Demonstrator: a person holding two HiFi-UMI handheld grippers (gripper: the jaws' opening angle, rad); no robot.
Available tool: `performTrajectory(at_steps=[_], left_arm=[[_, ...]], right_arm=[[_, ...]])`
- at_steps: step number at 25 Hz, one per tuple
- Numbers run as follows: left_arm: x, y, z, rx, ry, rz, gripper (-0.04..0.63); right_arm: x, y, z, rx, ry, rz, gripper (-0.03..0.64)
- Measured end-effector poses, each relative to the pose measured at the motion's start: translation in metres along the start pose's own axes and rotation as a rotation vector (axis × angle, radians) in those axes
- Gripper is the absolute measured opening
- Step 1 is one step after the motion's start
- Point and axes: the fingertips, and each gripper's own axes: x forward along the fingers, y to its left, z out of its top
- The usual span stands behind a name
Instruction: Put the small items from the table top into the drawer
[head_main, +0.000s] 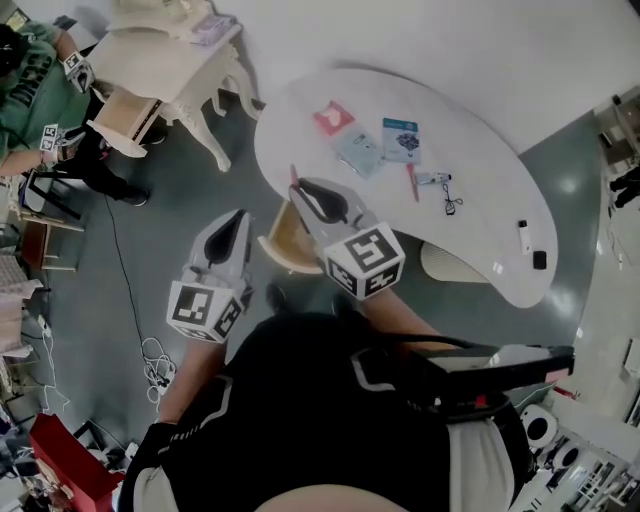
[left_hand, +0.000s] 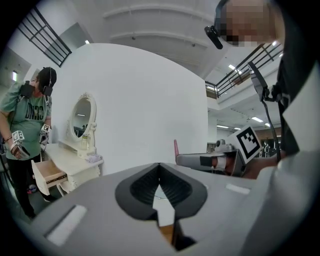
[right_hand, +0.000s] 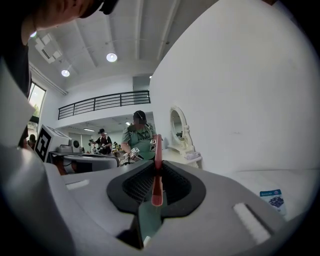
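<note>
Right gripper (head_main: 298, 190) above the open wooden drawer (head_main: 272, 252), thin red stick (head_main: 293, 176) poking from its tip. Left gripper (head_main: 240, 215) just beside it, clear of the white curved table (head_main: 480, 110). Red packet (head_main: 333, 118), pale blue sachet (head_main: 358, 153) and blue-and-white card (head_main: 401, 139) lie beyond the right gripper's tip.

A thin red stick (right_hand: 157, 172) clamped in right tongs (head_main: 303, 192); packets (head_main: 401, 139) flat on white table (head_main: 480, 240); drawer (head_main: 283, 240) open.
</note>
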Motion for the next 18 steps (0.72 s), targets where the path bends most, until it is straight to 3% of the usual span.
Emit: performTrajectory(at_steps=[14,18], left_arm=[[0.006,0.050,-0.030,-0.031,0.027,-0.215,0.000],[0.022,0.049,-0.045,-0.034,0.060,-0.207,0.000]], right_arm=[[0.031,0.001,-0.048,-0.048,0.106,-0.112,0.051],[0.035,-0.011,-0.084,-0.060,0.209,-0.079,0.051]])
